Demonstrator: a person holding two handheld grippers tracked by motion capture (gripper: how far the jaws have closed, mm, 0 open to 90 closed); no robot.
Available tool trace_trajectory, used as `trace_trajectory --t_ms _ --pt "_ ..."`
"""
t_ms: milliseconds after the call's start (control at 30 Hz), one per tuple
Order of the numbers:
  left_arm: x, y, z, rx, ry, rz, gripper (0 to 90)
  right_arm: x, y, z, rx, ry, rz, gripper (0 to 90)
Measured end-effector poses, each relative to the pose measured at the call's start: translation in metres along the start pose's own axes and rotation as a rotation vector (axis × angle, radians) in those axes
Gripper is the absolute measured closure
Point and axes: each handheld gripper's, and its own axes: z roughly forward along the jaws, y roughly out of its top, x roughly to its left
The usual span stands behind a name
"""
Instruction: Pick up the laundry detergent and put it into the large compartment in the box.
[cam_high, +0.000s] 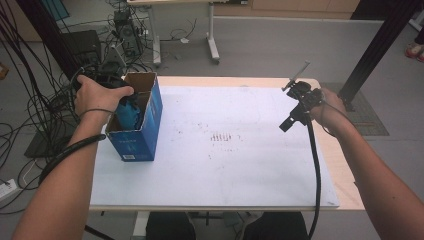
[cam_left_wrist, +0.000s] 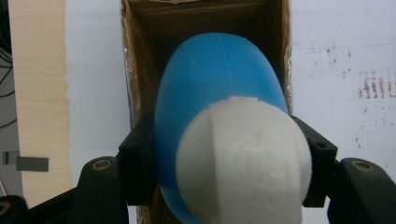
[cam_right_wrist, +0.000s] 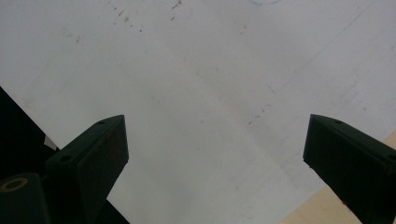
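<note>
White cap (cam_left_wrist: 245, 161) nearest lens; left gripper (cam_left_wrist: 229, 158) jaws clamped on blue bottle (cam_left_wrist: 215, 79); bottle long axis points down into open box (cam_high: 136, 120), body partly inside; right gripper (cam_high: 295, 112) well right of box, jaws apart, empty.

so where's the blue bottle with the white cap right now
The blue plastic bottle with the white cap is at the table's left side in the high view, clamped in the left tool and partly inside the open blue cardboard box.

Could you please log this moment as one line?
left hand-held gripper: shut on blue plastic bottle with white cap, inside open blue cardboard box | right hand-held gripper: open, over table
</note>
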Motion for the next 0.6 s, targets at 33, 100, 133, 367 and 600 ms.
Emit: trace_trajectory --t_ms 33,100,133,367,600 --pt "0.0 0.0 0.001 0.001 0.0 0.0 37.9 0.0 0.0 0.0 0.0 0.002 0.002 6.1" --pt "-0.001 0.0 0.003 0.003 0.004 0.003 37.8 0.0 0.0 0.001 -0.002 0.005 0.004 6.1" --pt "-0.001 0.0 0.004 0.003 0.004 0.003 37.8 -0.001 0.0 0.001 -0.001 0.005 0.005 6.1" --pt "-0.002 -0.003 0.016 0.008 0.011 0.001 37.9 -0.001 0.0 0.002 -0.001 0.007 0.007 6.1" --pt "-0.003 -0.004 0.027 0.024 0.013 0.001 37.9 -0.001 0.0 0.003 0.0 0.006 0.003 6.1"
